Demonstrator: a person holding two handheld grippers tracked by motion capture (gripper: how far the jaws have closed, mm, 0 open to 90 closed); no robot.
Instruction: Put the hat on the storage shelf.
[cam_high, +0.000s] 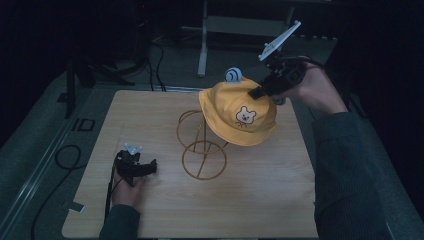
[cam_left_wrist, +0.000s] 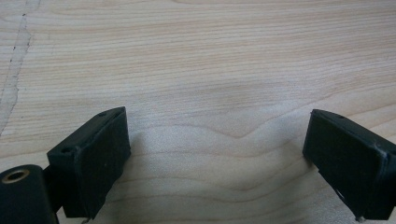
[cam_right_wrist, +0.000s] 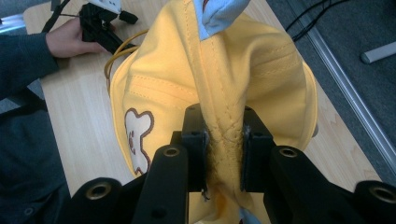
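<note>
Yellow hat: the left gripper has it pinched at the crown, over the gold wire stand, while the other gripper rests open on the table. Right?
Not quite: the right gripper pinches the yellow hat at the crown, as the right gripper view shows. The hat is over the gold wire stand, and the left gripper rests open on the table.

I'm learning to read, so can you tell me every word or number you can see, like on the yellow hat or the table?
Yellow hat: no words, just a little bear face picture.
Floor beside the table, on the left: a dark mark that looks like "ID", too blurred to be sure.
Wire stand, blue ear on the hat, and both tools: no words or numbers.
</note>
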